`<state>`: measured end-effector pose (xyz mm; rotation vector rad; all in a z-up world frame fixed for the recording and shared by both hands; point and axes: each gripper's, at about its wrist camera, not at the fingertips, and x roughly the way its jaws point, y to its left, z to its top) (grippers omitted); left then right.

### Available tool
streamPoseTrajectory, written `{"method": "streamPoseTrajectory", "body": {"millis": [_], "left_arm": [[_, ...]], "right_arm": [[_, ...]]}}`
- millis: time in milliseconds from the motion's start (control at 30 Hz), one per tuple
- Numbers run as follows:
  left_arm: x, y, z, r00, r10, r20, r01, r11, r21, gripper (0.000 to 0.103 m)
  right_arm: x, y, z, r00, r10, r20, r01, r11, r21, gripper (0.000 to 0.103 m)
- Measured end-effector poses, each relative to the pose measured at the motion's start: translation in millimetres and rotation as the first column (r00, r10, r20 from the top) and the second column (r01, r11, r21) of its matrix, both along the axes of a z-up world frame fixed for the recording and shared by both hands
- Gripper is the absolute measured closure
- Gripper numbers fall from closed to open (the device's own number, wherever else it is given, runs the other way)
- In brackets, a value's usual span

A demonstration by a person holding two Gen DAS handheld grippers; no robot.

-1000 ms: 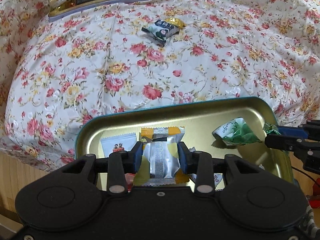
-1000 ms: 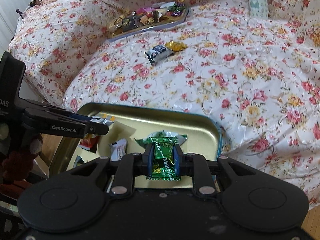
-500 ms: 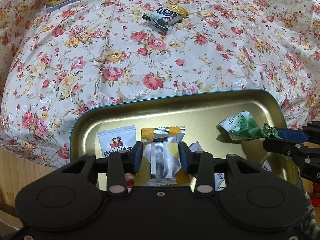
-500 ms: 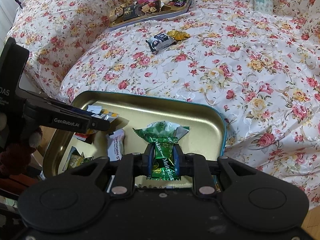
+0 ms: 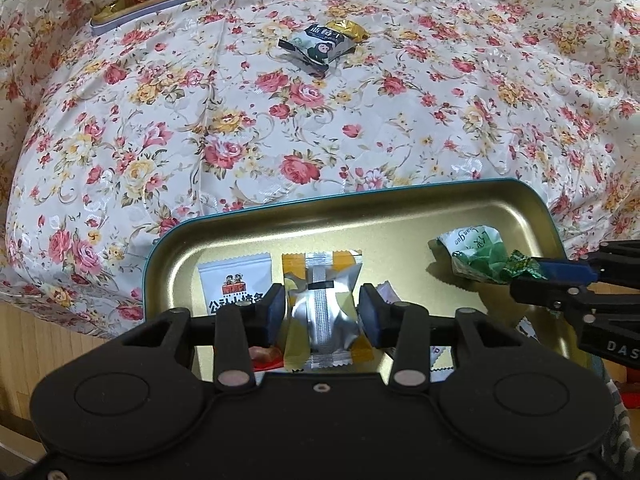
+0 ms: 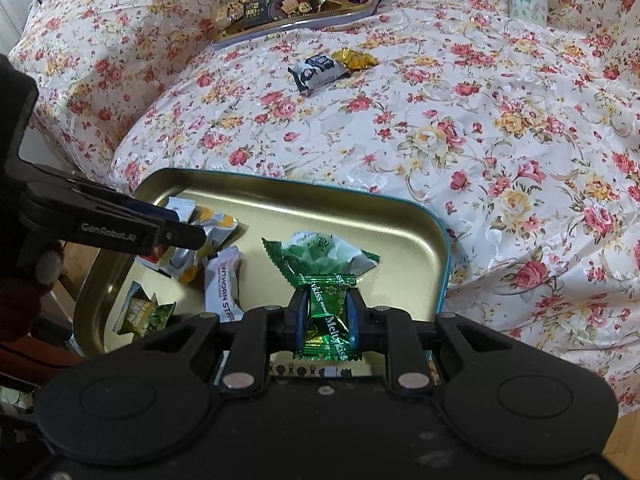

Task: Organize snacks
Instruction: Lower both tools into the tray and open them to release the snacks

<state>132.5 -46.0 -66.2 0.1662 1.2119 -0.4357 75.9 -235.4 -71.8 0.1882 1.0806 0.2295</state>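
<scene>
Left gripper (image 5: pixel 322 314): jaws parted, pads off the yellow-and-silver snack packet (image 5: pixel 322 304) lying between them in the gold tin tray (image 5: pixel 400 216). Right gripper (image 6: pixel 328 322): clamped on a green Melkiss candy (image 6: pixel 326 320) above that tray. Beyond, on the floral tablecloth (image 6: pixel 480 120): a black-and-white packet (image 6: pixel 316 72) touching a gold candy (image 6: pixel 354 58); farther, a filled snack tray (image 6: pixel 300 20).

A home is suggested — a soft surface is draped in a floral cloth (image 6: pixel 480 128), and snack-filled tins (image 6: pixel 296 0) are laid out beside wooden flooring (image 5: pixel 60 344).
</scene>
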Motion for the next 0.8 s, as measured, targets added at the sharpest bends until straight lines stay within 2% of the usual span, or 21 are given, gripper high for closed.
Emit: {"method": "streamPoseTrajectory", "body": {"millis": [300,800], "left_arm": [[-4.4,-1.4,3.4,1.0,-0.008,0.011,0.008,1.0,0.002,0.053],[-5.8,-0.6,5.5,1.0,-0.01,0.016,0.01,1.0,0.007,0.053]], "right_arm": [[-1.1,-3.4,-2.5,1.0,-0.001,-0.014,0.001,1.0,0.01,0.079],[-4.3,-0.4,4.5,1.0,-0.023,0.015,0.022,1.0,0.019,0.078]]}}
